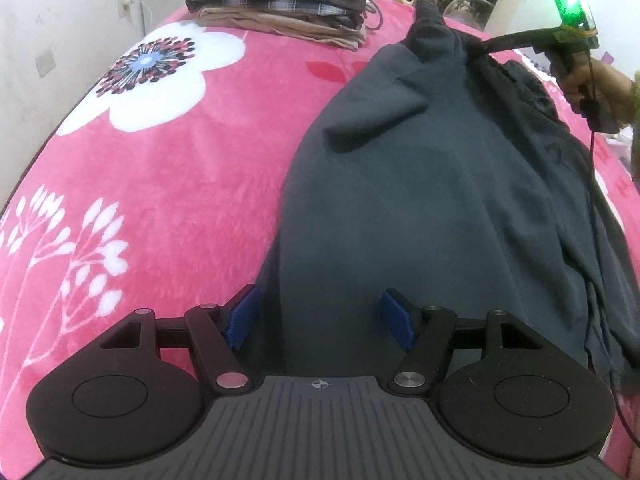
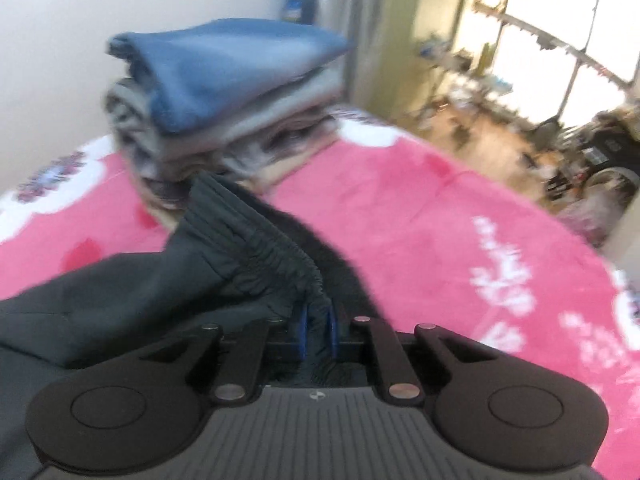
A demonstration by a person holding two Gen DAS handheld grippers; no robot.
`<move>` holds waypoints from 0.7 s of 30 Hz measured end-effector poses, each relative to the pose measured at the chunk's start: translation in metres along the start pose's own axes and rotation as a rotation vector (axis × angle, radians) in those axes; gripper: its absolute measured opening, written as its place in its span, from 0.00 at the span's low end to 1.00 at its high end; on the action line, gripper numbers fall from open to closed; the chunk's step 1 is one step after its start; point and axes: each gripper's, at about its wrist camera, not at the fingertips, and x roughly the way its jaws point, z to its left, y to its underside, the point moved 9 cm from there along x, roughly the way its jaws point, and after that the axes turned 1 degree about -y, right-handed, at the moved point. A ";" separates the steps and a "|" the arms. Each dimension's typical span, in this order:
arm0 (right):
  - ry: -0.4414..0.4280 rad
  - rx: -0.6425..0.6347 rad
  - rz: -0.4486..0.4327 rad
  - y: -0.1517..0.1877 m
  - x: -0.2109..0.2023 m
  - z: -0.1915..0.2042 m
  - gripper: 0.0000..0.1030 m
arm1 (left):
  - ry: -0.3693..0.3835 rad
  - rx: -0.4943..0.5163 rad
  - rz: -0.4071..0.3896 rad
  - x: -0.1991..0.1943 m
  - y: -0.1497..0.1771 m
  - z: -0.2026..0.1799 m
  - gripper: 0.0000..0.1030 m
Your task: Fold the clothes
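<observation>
Step in hand: gather and fold the dark trousers point(image 1: 420, 200) lying on the pink blanket point(image 1: 180, 168), running from 6 o'clock up to 1 o'clock in the left wrist view.

Right gripper point(image 2: 318, 332): clamped on the elastic waistband point(image 2: 260, 248), fabric bunched between the blue pads. From the left view it holds that end lifted off the blanket at 1 o'clock, a hand point(image 1: 588, 84) on the handle.

Left gripper point(image 1: 320, 316): jaws spread wide, nothing pinched. It straddles the near edge of the trousers at 6 o'clock; whether the pads touch cloth, can't tell.

Next move, my read: left needs to close on the near end, then both carry the ends together, or right brings the waistband over toward 6 o'clock. Keep the cloth taut so the loose flap mid-panel doesn't crease in.

Folded stack point(image 1: 280, 4) sits at 12 o'clock, likely drop-off.

Hard to see:
- right wrist view is motion-blurred; the stack's layers smear
- trouser legs bunched at 3 o'clock, can't separate them
- leg hems hidden under the left gripper body
</observation>
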 end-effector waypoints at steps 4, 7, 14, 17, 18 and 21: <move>0.104 -0.004 0.049 0.011 0.019 -0.014 0.11 | 0.000 0.004 -0.002 0.001 0.000 0.000 0.65; 0.157 -0.022 0.091 0.024 0.036 -0.018 0.12 | -0.002 0.001 -0.005 0.001 -0.001 0.000 0.65; 0.166 -0.008 0.033 0.014 0.042 -0.019 0.12 | 0.000 -0.026 -0.009 -0.001 -0.002 0.001 0.65; 0.176 -0.012 0.063 0.013 0.045 -0.024 0.22 | 0.000 -0.041 -0.008 -0.004 -0.001 0.001 0.65; 0.177 -0.003 0.067 0.012 0.044 -0.026 0.29 | -0.001 -0.049 -0.011 -0.005 -0.002 0.002 0.65; 0.161 0.103 0.008 0.004 0.023 -0.037 0.44 | -0.005 -0.084 -0.020 -0.010 -0.002 0.009 0.65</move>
